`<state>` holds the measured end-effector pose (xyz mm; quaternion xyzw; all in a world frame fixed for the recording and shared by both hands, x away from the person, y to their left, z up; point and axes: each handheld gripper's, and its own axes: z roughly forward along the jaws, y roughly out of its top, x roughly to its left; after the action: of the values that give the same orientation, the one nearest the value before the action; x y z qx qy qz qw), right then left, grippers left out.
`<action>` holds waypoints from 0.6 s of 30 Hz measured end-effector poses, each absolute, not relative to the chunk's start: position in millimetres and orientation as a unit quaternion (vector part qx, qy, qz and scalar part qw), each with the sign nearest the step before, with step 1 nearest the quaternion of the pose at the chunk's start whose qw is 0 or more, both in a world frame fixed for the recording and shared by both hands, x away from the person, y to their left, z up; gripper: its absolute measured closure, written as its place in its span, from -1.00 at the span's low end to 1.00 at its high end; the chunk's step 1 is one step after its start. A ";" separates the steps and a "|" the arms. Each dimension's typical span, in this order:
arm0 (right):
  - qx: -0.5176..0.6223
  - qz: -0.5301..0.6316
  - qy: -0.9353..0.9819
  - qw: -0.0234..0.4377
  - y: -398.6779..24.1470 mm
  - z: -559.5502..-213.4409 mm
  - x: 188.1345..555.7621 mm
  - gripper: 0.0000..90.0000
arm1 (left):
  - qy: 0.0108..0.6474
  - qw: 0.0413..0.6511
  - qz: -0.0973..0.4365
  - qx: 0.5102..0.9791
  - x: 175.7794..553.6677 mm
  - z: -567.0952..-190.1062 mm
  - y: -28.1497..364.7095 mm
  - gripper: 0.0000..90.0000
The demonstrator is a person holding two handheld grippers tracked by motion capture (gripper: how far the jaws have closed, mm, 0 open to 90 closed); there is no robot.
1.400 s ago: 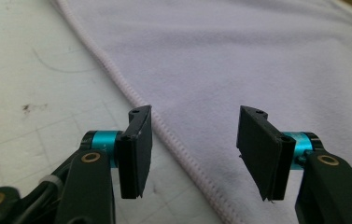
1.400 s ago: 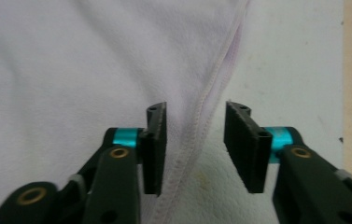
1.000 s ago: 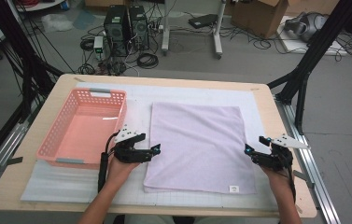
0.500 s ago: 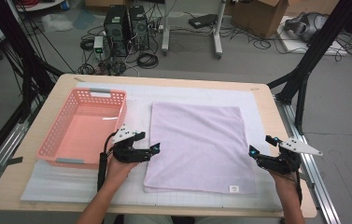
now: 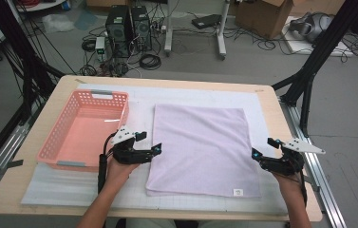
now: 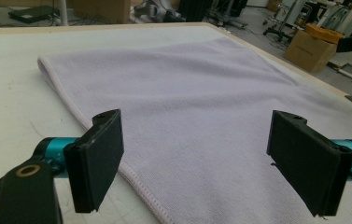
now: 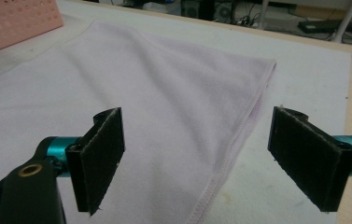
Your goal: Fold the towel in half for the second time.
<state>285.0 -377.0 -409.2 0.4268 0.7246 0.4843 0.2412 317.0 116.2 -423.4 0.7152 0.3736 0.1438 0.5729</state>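
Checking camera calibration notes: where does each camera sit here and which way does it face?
High view: fixed above the person's side, looking forward and down on the table; shows both forearms, the left gripper and the right gripper.
Left gripper view: rides the left gripper, looking across the towel from its left edge; open jaws show.
Right gripper view: rides the right gripper, looking across the towel's right edge toward the pink basket; open jaws show.
All three views share the lilac towel.
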 end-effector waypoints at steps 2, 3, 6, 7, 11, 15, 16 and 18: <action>0.427 0.484 0.727 0.236 -377.1 -410.3 286.3 -0.61 | 0.376 0.571 0.141 0.716 318.4 -423.2 115.5 -0.57; 0.426 0.481 0.730 0.234 -376.6 -410.8 287.2 -0.61 | 0.376 0.570 0.140 0.717 319.8 -423.3 115.3 -0.57; 0.427 0.475 0.736 0.224 -373.4 -414.4 289.8 -0.61 | 0.377 0.570 0.137 0.717 323.5 -422.0 114.5 -0.57; 0.426 0.472 0.740 0.219 -372.1 -415.8 290.8 -0.61 | 0.378 0.571 0.138 0.716 325.0 -420.9 114.5 -0.57; 0.425 0.465 0.745 0.220 -367.4 -416.7 295.4 -0.61 | 0.377 0.586 0.124 0.707 332.0 -418.5 113.3 -0.55; 0.427 0.470 0.742 0.217 -366.6 -414.5 297.5 -0.61 | 0.367 0.594 0.123 0.705 338.5 -415.5 111.6 -0.56; 0.425 0.470 0.743 0.216 -366.9 -414.1 298.2 -0.61 | 0.366 0.595 0.127 0.704 339.7 -414.0 110.5 -0.56; 0.427 0.468 0.743 0.215 -368.2 -413.7 299.9 -0.61 | 0.364 0.591 0.126 0.709 343.3 -411.8 108.7 -0.56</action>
<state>299.9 -368.2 -413.7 0.4270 0.7434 0.4675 0.2155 343.3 108.7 -411.8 0.7089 0.3635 0.1262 0.5912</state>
